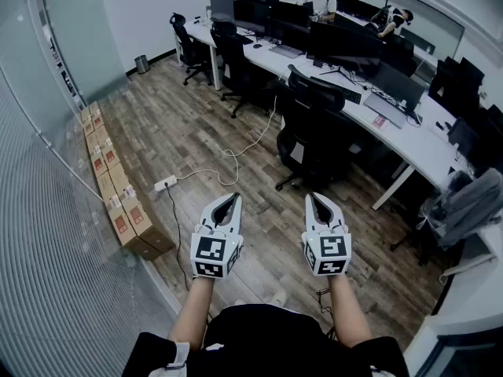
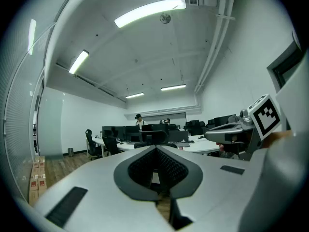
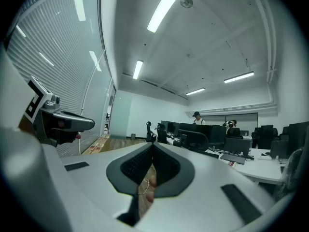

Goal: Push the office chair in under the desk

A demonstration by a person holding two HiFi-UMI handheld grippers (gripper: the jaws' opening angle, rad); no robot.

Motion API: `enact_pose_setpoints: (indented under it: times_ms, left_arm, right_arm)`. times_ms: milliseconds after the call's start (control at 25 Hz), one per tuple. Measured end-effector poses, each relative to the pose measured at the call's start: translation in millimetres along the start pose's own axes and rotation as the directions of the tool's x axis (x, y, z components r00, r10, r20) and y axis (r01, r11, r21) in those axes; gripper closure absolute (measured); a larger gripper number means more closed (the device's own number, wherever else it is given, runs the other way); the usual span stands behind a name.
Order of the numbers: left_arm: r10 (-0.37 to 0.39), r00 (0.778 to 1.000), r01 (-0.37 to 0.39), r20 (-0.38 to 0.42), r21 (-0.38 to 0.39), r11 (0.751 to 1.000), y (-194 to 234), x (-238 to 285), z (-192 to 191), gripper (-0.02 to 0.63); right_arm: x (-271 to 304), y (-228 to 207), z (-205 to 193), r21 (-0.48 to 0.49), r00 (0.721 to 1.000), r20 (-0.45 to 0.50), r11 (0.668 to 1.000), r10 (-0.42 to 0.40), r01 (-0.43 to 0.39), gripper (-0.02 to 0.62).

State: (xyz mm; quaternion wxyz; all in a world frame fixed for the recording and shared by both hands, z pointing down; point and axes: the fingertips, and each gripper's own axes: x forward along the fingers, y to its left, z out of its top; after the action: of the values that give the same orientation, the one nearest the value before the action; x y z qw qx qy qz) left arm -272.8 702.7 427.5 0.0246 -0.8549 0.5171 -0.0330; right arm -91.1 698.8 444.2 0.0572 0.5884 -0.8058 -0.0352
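A black office chair (image 1: pixel 314 128) stands pulled out from the long white desk (image 1: pixel 409 136), its back toward me; it also shows small in the right gripper view, office chair (image 3: pixel 195 140). My left gripper (image 1: pixel 231 200) and right gripper (image 1: pixel 317 199) are held side by side, level, over the wooden floor a good step short of the chair. Both are shut with nothing between the jaws. In the left gripper view the chair (image 2: pixel 153 138) appears straight ahead beyond the closed tips, with the right gripper (image 2: pixel 208 135) at the right edge.
Monitors (image 1: pixel 346 44) and keyboards line the desk, with more black chairs (image 1: pixel 234 61) farther along. Two people work at the far end (image 1: pixel 321 0). A power strip (image 1: pixel 165 184) with a white cable lies on the floor. Cardboard boxes (image 1: pixel 130 220) line the glass wall at left.
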Motion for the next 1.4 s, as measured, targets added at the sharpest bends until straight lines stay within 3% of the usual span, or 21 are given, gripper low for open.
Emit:
enact_pose_setpoints:
  times_ms: [480,1080,1400]
  left_arm:
    - [-0.023,1.0,0.024,0.01,-0.032,0.999,-3,43,15,0.592]
    - [-0.021,1.0,0.021,-0.008,-0.026,0.999,-47,137,4,0.591]
    - [0.001,1.0,-0.002,-0.029,-0.022,1.0,-55,158,1,0.592]
  right_arm:
    - [29,-26,11,0.042,1.0,0.015,0.999,0.021,-0.022,0.571]
    - [65,-121,-18,0.063,0.999,0.002,0.997,0.036,-0.036,0.572]
    - [79,-143,-26,0.079,0.998,-0.009,0.995,0.062,-0.061,0.572]
